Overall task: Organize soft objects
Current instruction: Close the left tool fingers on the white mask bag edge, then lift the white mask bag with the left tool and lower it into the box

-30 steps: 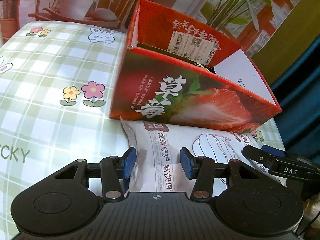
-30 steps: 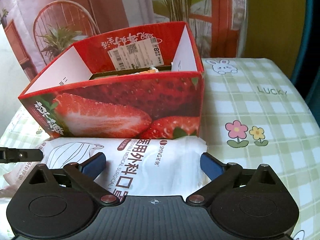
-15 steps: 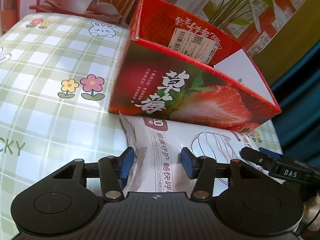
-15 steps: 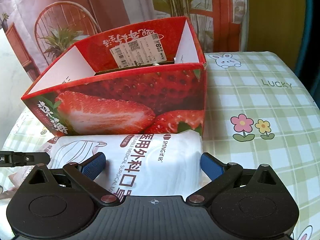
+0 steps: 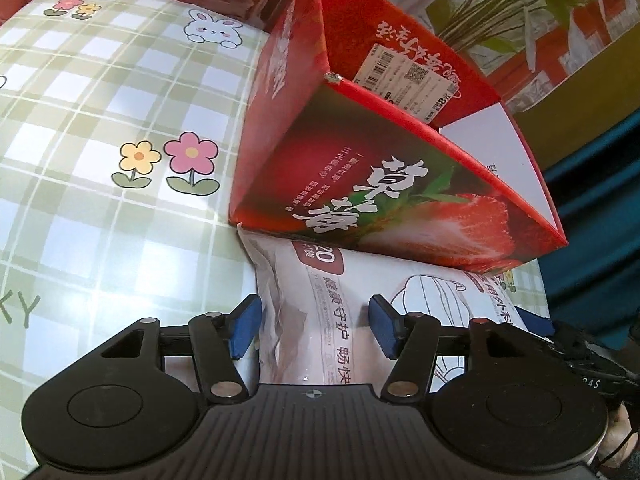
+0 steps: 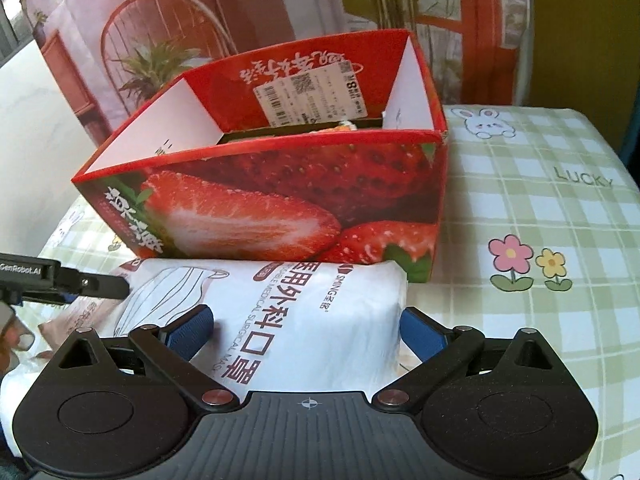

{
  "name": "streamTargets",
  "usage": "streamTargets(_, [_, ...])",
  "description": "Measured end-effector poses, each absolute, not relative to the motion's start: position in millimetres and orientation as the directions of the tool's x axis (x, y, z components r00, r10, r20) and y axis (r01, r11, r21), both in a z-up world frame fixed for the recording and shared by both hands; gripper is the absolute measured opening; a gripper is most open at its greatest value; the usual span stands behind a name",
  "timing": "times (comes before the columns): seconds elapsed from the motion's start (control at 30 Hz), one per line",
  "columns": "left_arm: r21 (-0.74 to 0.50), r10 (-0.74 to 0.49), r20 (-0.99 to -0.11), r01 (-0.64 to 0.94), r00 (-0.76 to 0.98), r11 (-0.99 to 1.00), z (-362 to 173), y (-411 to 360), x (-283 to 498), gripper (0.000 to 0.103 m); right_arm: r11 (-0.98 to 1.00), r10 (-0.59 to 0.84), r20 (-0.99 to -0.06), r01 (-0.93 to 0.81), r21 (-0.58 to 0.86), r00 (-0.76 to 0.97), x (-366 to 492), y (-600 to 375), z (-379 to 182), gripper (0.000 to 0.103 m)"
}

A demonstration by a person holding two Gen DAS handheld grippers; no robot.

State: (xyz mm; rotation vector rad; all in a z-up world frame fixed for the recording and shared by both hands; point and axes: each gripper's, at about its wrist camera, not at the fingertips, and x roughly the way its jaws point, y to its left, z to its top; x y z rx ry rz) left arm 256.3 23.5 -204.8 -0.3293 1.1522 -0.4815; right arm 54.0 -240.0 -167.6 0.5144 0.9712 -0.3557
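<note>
A white packet of surgical masks (image 5: pixel 320 292) lies flat on the checked cloth, pressed against the front wall of a red strawberry box (image 5: pixel 400 184). My left gripper (image 5: pixel 314 328) straddles the packet's left end. Its jaws are opening, and the blue pads (image 5: pixel 244 328) stand at the packet's edge and over it without squeezing. My right gripper (image 6: pixel 306 330) stands wide open over the other end of the packet (image 6: pixel 312 312), one pad on top and one beside its edge. The open-topped box (image 6: pixel 280 200) holds something pale and orange at the back.
The green checked tablecloth (image 5: pixel 100 140) with flowers and rabbits spreads to the left in the left wrist view, and the tablecloth (image 6: pixel 540 200) spreads to the right in the right wrist view. A printed backdrop of plants and a chair stands behind. The left gripper's arm (image 6: pixel 64 280) shows at the right wrist view's left edge.
The left gripper's pads have spread apart while it moved lower and closer to the packet and box. The right gripper's pads keep the same width over the packet.
</note>
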Motion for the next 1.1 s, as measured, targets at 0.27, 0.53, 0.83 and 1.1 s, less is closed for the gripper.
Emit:
streamTargets(0.27, [-0.488,-0.537,-0.792,0.227,0.291,0.843,-213,21,268,0.066,0.827,0.011,-0.86,0.479,0.295,0.511,60,-246,-173,0.1])
streamTargets(0.53, [-0.481,-0.535,-0.788,0.238,0.304,0.844,-210,10,267,0.069,0.837,0.052,-0.866,0.451,0.309,0.497,66,-248,-176,0.1])
streamTargets(0.83, [-0.5,-0.589,-0.728,0.317,0.351,0.806,-181,26,255,0.063,0.851,0.088,-0.855,0.408,0.332,0.512,69,-247,-165,0.097])
streamTargets(1.1, [-0.482,-0.634,-0.648,0.416,0.422,0.771,-134,37,239,0.063,0.885,0.11,-0.826,0.323,0.334,0.554,64,-245,-134,0.092])
